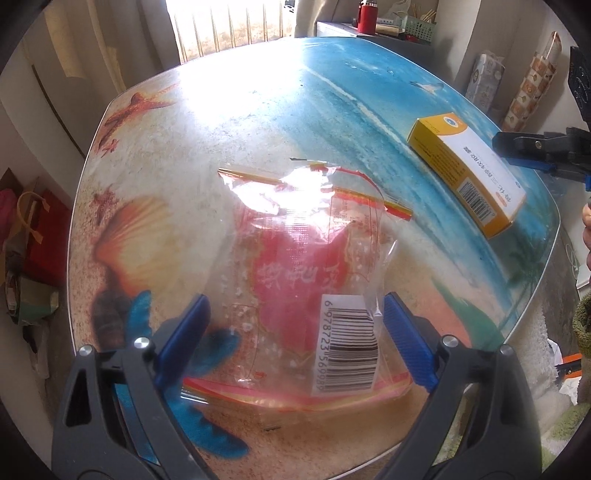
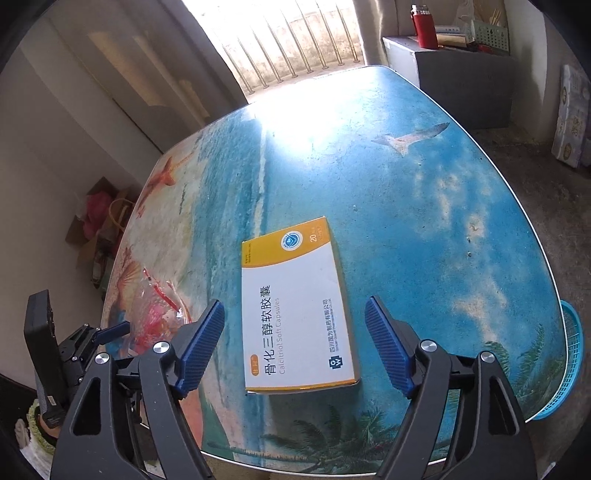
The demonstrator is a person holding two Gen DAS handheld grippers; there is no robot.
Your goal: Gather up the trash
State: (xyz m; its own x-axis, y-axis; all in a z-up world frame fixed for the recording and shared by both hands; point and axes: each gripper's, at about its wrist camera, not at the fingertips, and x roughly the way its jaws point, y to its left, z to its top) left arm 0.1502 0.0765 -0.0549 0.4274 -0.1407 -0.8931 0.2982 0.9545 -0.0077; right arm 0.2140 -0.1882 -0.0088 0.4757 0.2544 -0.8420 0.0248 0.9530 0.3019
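Note:
A clear plastic wrapper [image 1: 314, 266] with red print and a barcode lies flat on the beach-print table [image 1: 258, 122]. My left gripper [image 1: 295, 339] hovers over its near end, open, with the blue pads either side of the wrapper and not pressing it. A yellow and white medicine box [image 2: 295, 314] lies flat on the table, also seen at the right as the box [image 1: 469, 170]. My right gripper [image 2: 295, 347] is open, its pads standing wide on both sides of the box without touching. The left gripper [image 2: 110, 330] and wrapper [image 2: 159, 314] show at the left edge.
A turquoise plastic basket [image 2: 570, 365] sits beyond the table's right rim. A grey cabinet [image 2: 461, 85] with a red bottle [image 2: 424, 27] stands behind the table. Bags and boxes [image 1: 29, 254] lie on the floor at the left. The table edge [image 2: 369, 470] runs close below my right gripper.

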